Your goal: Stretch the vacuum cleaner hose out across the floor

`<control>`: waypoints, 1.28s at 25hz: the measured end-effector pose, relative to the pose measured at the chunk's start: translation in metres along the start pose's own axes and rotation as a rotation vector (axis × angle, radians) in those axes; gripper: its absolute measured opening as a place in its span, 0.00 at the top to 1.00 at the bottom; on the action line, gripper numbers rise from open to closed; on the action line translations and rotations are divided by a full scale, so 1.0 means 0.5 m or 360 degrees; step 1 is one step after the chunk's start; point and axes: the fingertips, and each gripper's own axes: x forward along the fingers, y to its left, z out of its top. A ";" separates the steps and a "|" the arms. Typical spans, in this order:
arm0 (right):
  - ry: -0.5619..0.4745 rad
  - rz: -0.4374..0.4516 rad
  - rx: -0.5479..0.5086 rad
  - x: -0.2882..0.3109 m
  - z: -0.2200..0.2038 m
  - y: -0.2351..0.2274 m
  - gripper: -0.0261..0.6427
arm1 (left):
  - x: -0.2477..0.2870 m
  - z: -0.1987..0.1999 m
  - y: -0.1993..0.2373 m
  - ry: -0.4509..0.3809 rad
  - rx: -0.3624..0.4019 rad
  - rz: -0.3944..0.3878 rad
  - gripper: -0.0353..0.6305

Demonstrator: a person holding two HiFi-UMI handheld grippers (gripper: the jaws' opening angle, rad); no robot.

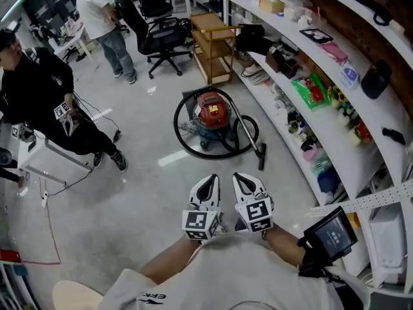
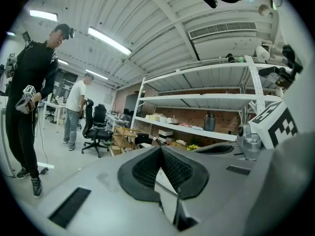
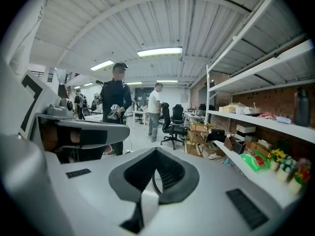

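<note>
A red and blue vacuum cleaner stands on the grey floor ahead of me. Its black hose lies coiled in a ring around it. The wand runs right to a floor nozzle. My left gripper and right gripper are side by side close to my body, well short of the hose and pointing toward it. Both are shut with nothing between the jaws. The left gripper shows its pads meeting in the left gripper view. In the right gripper view, the right gripper likewise has its pads together.
Long white shelves full of goods curve along the right. A wooden cart and a black office chair stand behind the vacuum. A person in black sits at left by a white table. Another person stands far back.
</note>
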 end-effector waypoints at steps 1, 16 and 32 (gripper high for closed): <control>0.0003 -0.0008 0.0005 0.009 0.000 -0.007 0.97 | 0.009 -0.001 0.005 0.0005 -0.0003 -0.0005 0.94; 0.0007 -0.0001 0.0044 0.173 0.041 -0.220 0.97 | 0.271 0.040 0.060 0.0032 0.0009 0.0033 0.94; 0.0060 0.0050 0.0091 0.303 0.035 -0.462 0.97 | 0.537 0.052 0.049 0.0113 0.0017 0.0063 0.94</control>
